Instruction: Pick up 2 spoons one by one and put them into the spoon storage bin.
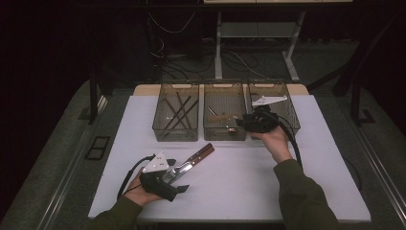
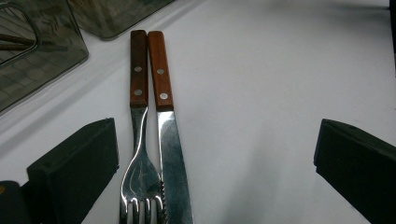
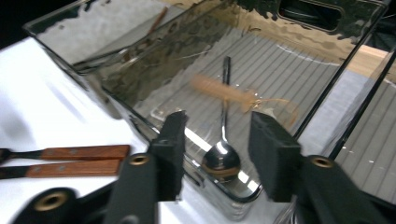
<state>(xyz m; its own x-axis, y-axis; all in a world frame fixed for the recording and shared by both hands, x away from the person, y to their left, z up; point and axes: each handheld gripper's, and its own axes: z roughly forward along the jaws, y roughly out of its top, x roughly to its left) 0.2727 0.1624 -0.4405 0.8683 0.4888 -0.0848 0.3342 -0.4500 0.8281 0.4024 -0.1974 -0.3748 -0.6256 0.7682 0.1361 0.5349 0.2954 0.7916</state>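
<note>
Three clear bins stand in a row at the far side of the white worktop (image 1: 306,167) in the high view. The left hand (image 1: 136,194) rests low near the front edge, its left tool (image 1: 178,179) lying level and aimed at a fork (image 1: 179,167) and knife (image 1: 194,157) that lie side by side, handles pointing toward the bins. The right forearm reaches forward, and the right tool (image 1: 242,123) hangs over the front wall between the middle bin (image 1: 225,134) and the right bin (image 1: 287,120).

Seen from the left tool, its jaws stand wide apart with the fork (image 2: 140,177) and knife (image 2: 173,158) between them, neither jaw touching; the two wooden handles touch each other.

From the right tool, the jaws are part open with nothing gripped. Beyond them, a spoon (image 3: 223,154) lies in the middle bin (image 3: 140,121), its bowl near the front wall, with a blurred wooden-handled piece (image 3: 219,91) across it.
</note>
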